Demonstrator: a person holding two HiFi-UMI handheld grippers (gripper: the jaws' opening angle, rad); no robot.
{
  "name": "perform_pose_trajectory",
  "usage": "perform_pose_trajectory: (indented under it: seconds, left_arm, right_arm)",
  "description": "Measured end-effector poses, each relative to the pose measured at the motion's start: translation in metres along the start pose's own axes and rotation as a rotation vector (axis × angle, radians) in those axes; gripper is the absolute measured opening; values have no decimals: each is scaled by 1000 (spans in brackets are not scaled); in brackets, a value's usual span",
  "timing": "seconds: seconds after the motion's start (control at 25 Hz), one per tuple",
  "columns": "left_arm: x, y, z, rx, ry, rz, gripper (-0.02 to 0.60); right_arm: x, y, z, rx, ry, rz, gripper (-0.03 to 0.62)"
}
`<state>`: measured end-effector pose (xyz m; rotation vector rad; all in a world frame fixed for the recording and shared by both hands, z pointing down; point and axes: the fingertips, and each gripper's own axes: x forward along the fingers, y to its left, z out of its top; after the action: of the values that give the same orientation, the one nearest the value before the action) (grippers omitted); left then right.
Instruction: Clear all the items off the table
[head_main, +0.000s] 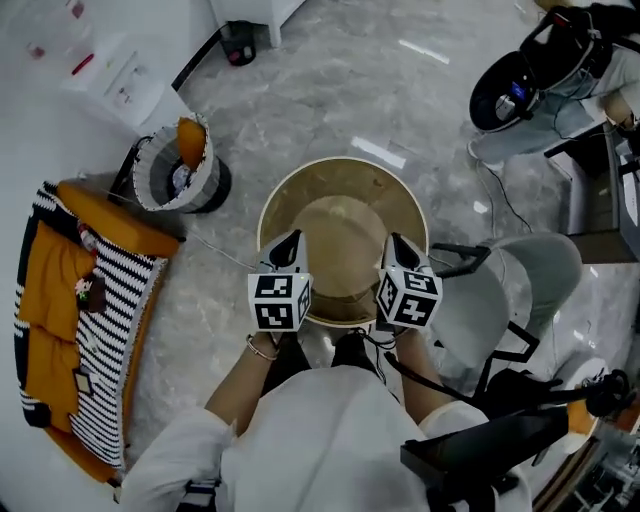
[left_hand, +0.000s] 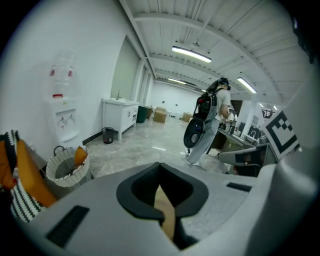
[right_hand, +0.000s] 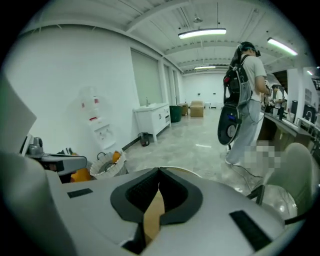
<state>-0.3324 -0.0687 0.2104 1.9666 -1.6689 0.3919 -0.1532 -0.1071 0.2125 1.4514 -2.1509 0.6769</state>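
A round tan table (head_main: 340, 168) stands right in front of me, and I see no loose item on its top. My left gripper (head_main: 289, 243) hangs over the table's near left edge, jaws shut with nothing between them. My right gripper (head_main: 396, 246) is level with it over the near right edge, also shut and empty. In the left gripper view the dark jaw tips (left_hand: 160, 166) meet, and a sliver of tan table shows below them. The right gripper view shows the same, with its tips (right_hand: 159, 173) touching.
A white wicker basket (head_main: 176, 170) with something orange in it stands on the floor to the left. An orange and striped seat (head_main: 85, 310) lies further left. A grey chair (head_main: 525, 275) is close on the right. A person with a backpack (right_hand: 243, 95) stands beyond.
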Motion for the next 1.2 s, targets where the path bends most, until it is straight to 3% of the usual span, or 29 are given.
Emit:
perform_pose_trajectory:
  seconds: [0.28,0.48,0.68,0.84,1.2]
  left_arm:
    - [-19,89,-51,-92,63,143,8]
    - [-2,125,-119,-164,145,192,8]
    - [32,149,-196,-226,211,202,8]
    - [63,162,-252,-230,253,189,8]
    - [106,174,-291,-233,266,152,8]
  right_arm:
    - [44,76,-42,-20,82,101,23]
    - [81,104,-90,-39,165,136,23]
    - [120,122,-143,-37,213,160,23]
    - [150,119,-195,-5,254,134,23]
    - [180,100,-263,80,312,80,24]
